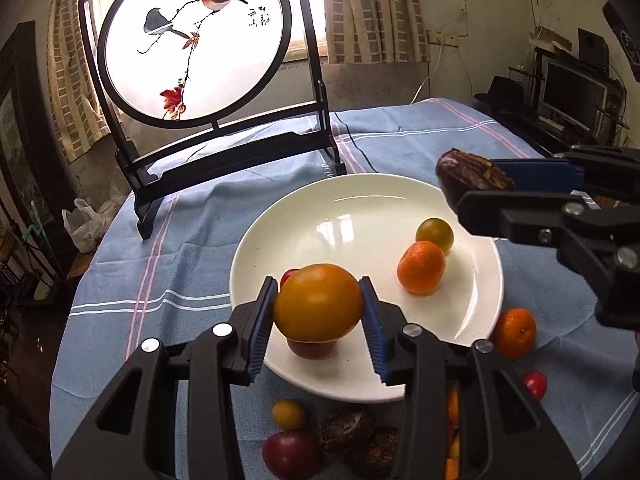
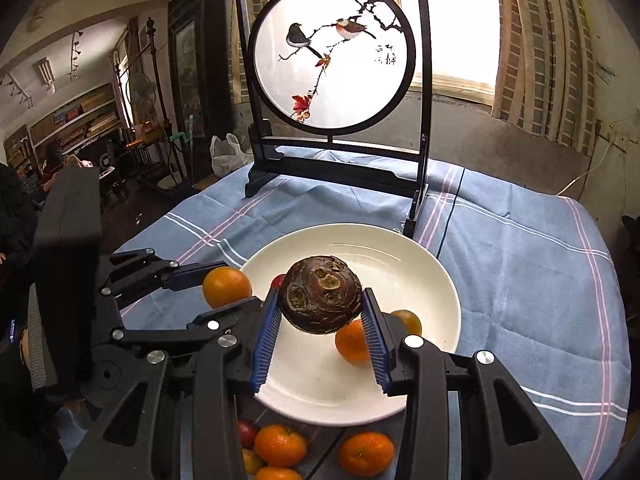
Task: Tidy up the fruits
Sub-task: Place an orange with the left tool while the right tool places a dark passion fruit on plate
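Observation:
A white plate (image 1: 360,376) lies on the blue tablecloth; it also shows in the right wrist view (image 2: 400,264). My left gripper (image 1: 320,308) is shut on a large orange-yellow tomato (image 1: 318,302), held above the plate's near side; the tomato shows in the right wrist view (image 2: 226,286). My right gripper (image 2: 320,312) is shut on a dark brown water chestnut (image 2: 320,300), held over the plate; the chestnut shows in the left wrist view (image 1: 472,178). On the plate lie a tangerine (image 1: 421,267), a greenish tomato (image 1: 434,234) and red fruit (image 1: 310,348).
Loose fruit lies on the cloth in front of the plate: tangerines (image 2: 280,445) (image 1: 514,332), small red and yellow tomatoes (image 1: 288,414), dark chestnuts (image 1: 348,426). A black framed round bird screen (image 2: 336,80) stands behind the plate. The table edge drops off at the left.

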Demonstrator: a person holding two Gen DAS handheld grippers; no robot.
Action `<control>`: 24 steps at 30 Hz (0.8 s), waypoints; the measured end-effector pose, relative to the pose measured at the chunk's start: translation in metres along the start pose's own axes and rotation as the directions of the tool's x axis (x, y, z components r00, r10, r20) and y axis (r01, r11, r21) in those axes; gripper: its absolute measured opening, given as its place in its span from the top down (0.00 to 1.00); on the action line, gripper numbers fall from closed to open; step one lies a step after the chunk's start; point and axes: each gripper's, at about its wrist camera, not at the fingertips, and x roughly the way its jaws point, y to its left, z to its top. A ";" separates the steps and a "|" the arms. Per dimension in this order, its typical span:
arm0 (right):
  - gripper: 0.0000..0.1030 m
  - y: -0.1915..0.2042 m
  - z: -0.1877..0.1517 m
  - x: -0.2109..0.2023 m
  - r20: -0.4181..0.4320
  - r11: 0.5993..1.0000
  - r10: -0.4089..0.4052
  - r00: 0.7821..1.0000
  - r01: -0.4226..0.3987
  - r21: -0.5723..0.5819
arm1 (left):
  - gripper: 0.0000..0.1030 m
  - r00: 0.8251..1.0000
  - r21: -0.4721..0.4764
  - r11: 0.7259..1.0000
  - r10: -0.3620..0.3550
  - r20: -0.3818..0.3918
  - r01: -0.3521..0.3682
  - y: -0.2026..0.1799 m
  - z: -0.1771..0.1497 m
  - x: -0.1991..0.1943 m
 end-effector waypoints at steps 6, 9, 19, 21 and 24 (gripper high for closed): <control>0.60 -0.009 0.007 0.032 -0.042 0.999 -0.008 0.999 0.010 0.035 | 0.61 1.000 0.001 1.000 0.020 -0.014 -0.020 0.000 0.001 0.013; 0.60 -0.012 0.007 0.048 -0.070 0.999 -0.014 0.997 0.016 0.041 | 0.61 1.000 0.008 1.000 0.023 -0.021 -0.023 -0.001 0.002 0.019; 0.48 -0.017 0.007 0.060 -0.069 0.997 -0.032 0.997 0.037 0.072 | 0.46 0.999 0.021 0.999 0.039 -0.033 -0.038 -0.006 0.000 0.028; 0.48 -0.019 0.008 0.055 -0.060 0.996 -0.031 0.998 0.036 0.081 | 0.45 0.999 0.020 0.999 0.036 -0.027 -0.036 -0.005 0.000 0.026; 0.48 -0.021 0.006 0.047 -0.055 0.996 -0.042 0.998 0.046 0.070 | 0.45 0.999 0.026 0.999 0.043 -0.012 -0.043 -0.005 0.001 0.022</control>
